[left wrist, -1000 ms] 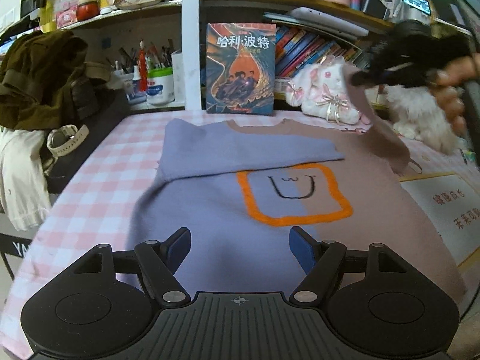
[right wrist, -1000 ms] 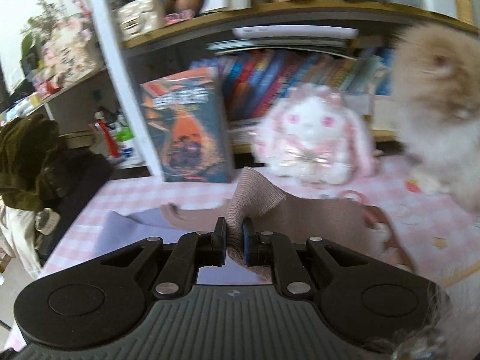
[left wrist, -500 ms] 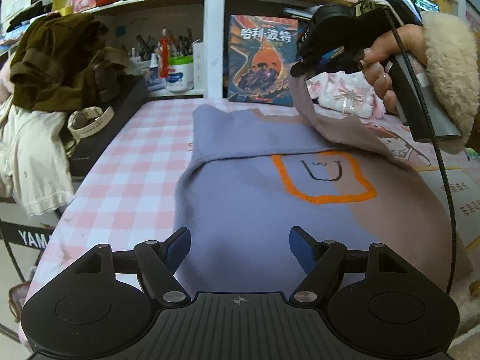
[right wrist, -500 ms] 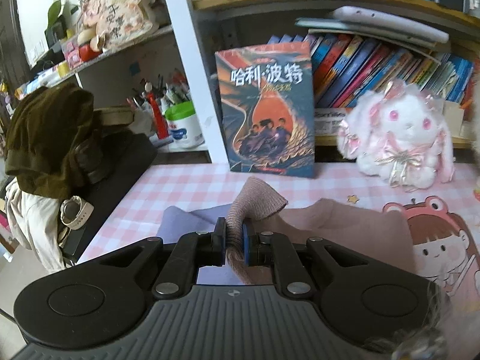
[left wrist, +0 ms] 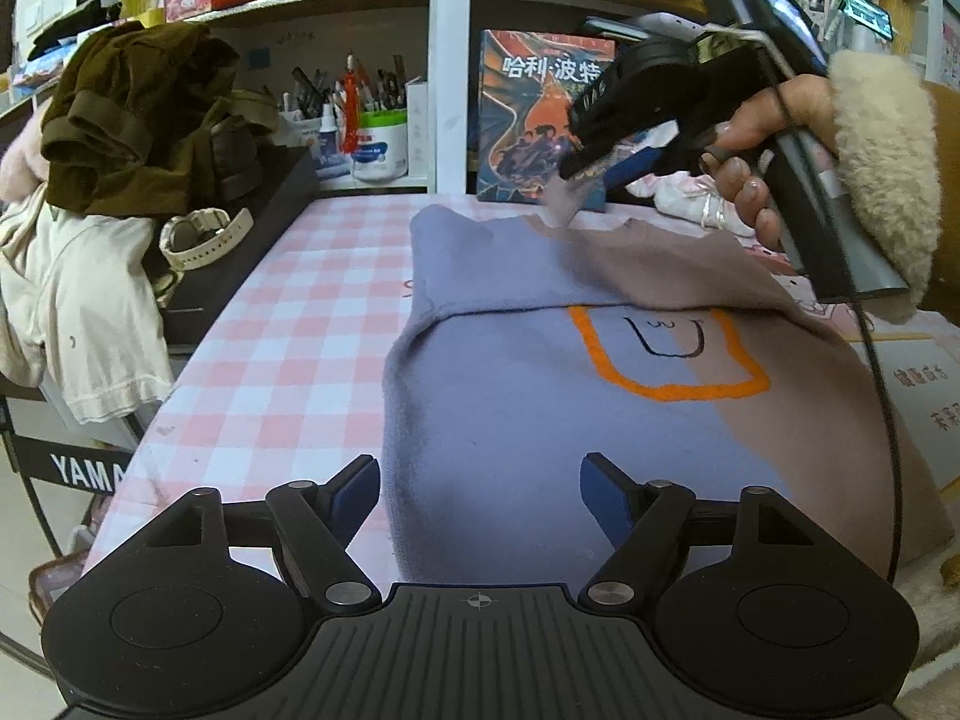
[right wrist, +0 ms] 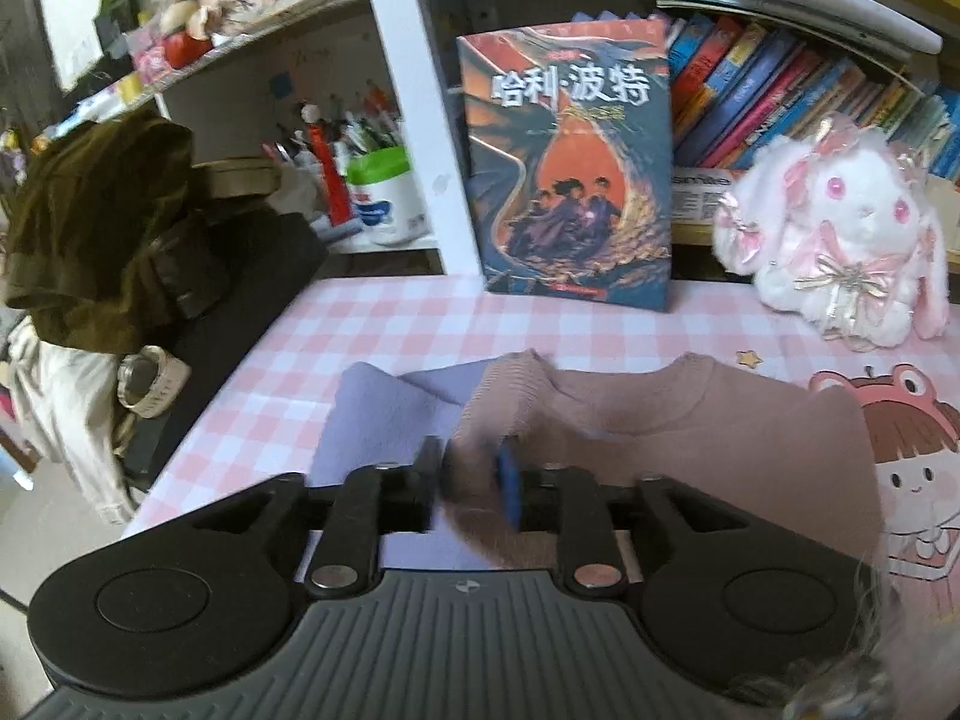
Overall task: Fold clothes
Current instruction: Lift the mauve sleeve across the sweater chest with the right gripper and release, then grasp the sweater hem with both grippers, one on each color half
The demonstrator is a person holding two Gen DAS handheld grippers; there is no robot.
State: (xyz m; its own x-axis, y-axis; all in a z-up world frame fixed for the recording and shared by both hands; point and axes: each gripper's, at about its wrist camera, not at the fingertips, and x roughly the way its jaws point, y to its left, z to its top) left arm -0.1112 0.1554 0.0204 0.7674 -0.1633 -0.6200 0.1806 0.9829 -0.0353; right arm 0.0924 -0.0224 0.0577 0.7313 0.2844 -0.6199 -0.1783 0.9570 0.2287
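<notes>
So the sweater [left wrist: 540,396] lies flat on the bench [left wrist: 282,348], one sleeve [right wrist: 504,414] folded across its chest; behind it a book [right wrist: 570,174] stands upright against the shelf post, with a plush rabbit [right wrist: 840,240] to its right; off the bench's left edge there's a heap of clothes [left wrist: 132,114] with a watch [left wrist: 204,234] just below it; pen pots [left wrist: 372,132] sit in the shelf behind.

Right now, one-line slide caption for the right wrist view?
Right gripper opening around the mauve sleeve, laid across the two-tone sweater on the pink checked table.
</notes>
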